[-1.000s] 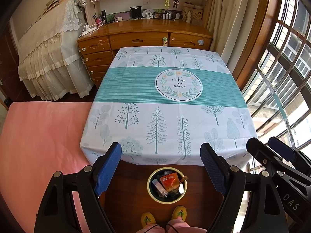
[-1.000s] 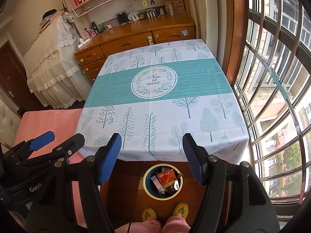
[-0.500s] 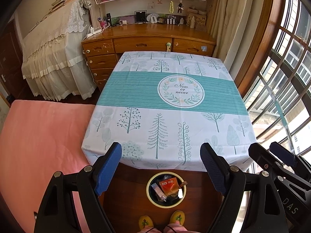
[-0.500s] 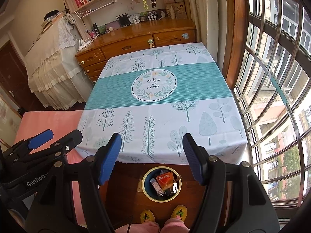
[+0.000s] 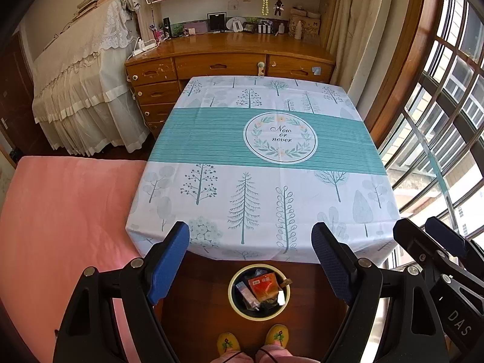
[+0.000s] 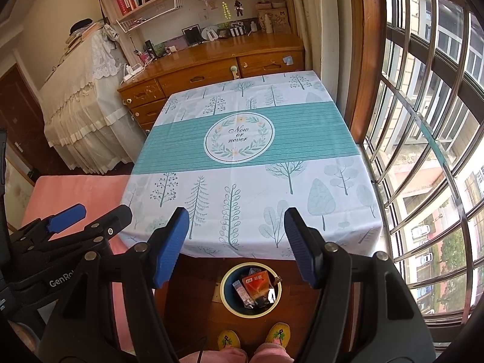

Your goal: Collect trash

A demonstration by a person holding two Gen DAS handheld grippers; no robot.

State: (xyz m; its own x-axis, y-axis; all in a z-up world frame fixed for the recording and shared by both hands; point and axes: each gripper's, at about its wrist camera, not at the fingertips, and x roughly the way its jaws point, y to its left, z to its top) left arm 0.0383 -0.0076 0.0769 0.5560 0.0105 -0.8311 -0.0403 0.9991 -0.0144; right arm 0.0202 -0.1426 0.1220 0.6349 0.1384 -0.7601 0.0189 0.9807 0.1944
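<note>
Sunlit and crowded with furniture, the bedroom in the left wrist view centres on a table (image 5: 260,163) under a tree-printed cloth with a teal band; nothing lies on the cloth. A wooden desk (image 5: 230,57) stands just beyond the table's far end, a pink mattress (image 5: 63,220) along its left side, barred windows along its right. Below the table's near edge, on the wood floor, sits a round trash bin (image 5: 259,291) holding an orange packet (image 5: 262,285), a small clear wrapper and darker scraps. The left gripper (image 5: 250,261) hangs above the bin with its blue fingers spread wide and nothing between them. Yellow slippers (image 5: 253,340) show just below the bin.

From the right wrist view, the same bin (image 6: 250,289) sits under the table's near edge, the packet (image 6: 256,283) on top of the pile. The right gripper (image 6: 233,249) stands partly open and empty above it; the left gripper (image 6: 87,217) shows off the table's left corner.

The trash looks light, thin and crinkly, probably slippery film; a pinch across a flat edge or a folded corner would likely hold better than a grab at the middle. With the cloth bare, collection seems finished.
</note>
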